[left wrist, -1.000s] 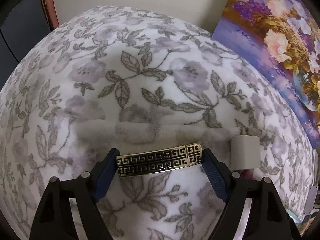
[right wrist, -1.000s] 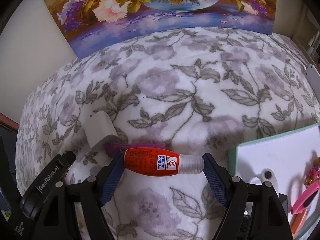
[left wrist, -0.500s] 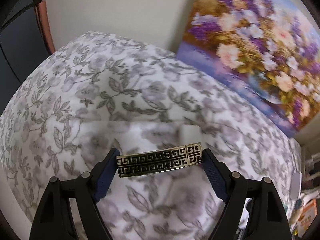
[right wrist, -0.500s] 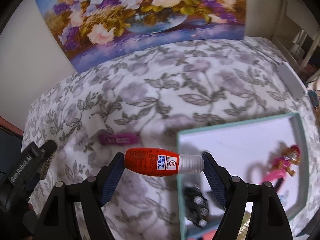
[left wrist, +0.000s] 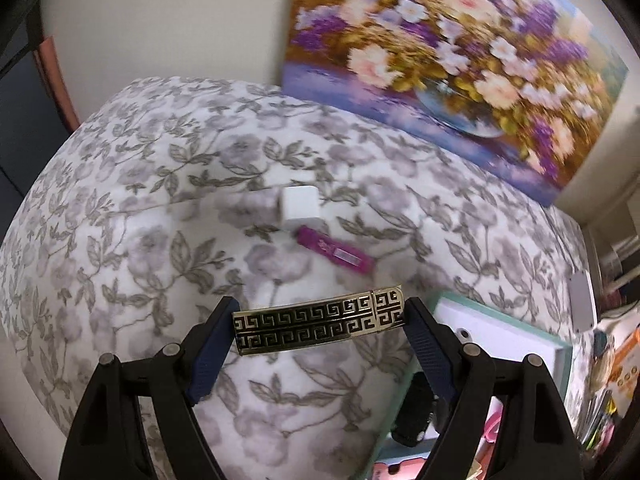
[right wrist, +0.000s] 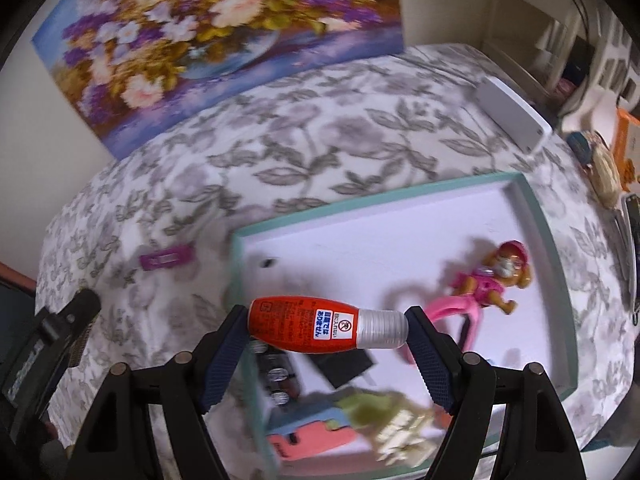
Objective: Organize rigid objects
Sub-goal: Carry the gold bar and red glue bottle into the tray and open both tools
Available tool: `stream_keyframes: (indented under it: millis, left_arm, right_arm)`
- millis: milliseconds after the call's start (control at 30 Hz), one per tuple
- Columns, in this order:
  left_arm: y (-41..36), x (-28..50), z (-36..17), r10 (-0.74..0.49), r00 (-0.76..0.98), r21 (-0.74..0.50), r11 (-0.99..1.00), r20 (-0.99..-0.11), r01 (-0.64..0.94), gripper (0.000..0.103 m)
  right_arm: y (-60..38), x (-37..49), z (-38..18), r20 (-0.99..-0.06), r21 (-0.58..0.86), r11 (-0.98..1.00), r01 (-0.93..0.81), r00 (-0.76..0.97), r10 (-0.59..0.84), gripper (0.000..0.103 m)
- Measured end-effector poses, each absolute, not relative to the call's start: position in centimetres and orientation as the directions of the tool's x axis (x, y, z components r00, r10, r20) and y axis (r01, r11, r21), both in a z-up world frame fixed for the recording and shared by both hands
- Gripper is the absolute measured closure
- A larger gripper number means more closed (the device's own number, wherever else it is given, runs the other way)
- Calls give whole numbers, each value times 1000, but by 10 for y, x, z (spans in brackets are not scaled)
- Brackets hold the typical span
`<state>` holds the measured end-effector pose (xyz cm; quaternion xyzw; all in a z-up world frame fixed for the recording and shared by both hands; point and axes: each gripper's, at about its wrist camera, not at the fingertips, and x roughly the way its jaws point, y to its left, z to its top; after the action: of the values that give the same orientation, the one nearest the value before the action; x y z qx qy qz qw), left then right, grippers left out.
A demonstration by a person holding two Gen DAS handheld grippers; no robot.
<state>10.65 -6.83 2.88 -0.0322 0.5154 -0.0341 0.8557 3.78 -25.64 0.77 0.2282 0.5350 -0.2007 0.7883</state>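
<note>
The left tool (left wrist: 320, 320) grips a flat gold-and-black bar with a Greek-key pattern (left wrist: 318, 323) end to end between its blue-padded fingers (left wrist: 210, 350), holding it in the air above the grey floral bedspread (left wrist: 160, 240). Just to its right lies the corner of a shallow white tray with a teal rim (left wrist: 562, 364). Farther out on the bedspread lie a small magenta stick-shaped case (left wrist: 336, 251) and, just beyond it, a white cube-shaped block (left wrist: 299, 205).

The right tool (right wrist: 326, 328) clamps a small orange plastic bottle with a ribbed clear cap (right wrist: 304, 328) lengthwise, hanging over the near left part of the tray (right wrist: 528, 204). Inside the tray rest a pink toy pup figure (right wrist: 496, 280), a pink curved piece (right wrist: 448, 306), a black flat square (right wrist: 346, 364) and blurred items nearer the camera. Against the wall behind the bed leans a flower painting on canvas (right wrist: 224, 36).
</note>
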Motion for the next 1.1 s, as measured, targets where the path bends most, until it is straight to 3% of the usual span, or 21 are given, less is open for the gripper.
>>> stream_keyframes:
  millis: [267,633,1100]
  left_arm:
    - [-111,98,15,-144,416,-101,987,-898,123,19]
    - [-184,72,4,-179,381,-60,951,-907,304,19]
    - [-216,60,-4,-153,375,-2,927,-914,375,19]
  right_arm:
    - [-312,28,-10,-952,88,766,637,280,-123,22]
    - [-362,14,-22,-958,113,712,693,265,-106,22]
    - [-381,5,-27,-959,123,689,715,265,-104,22]
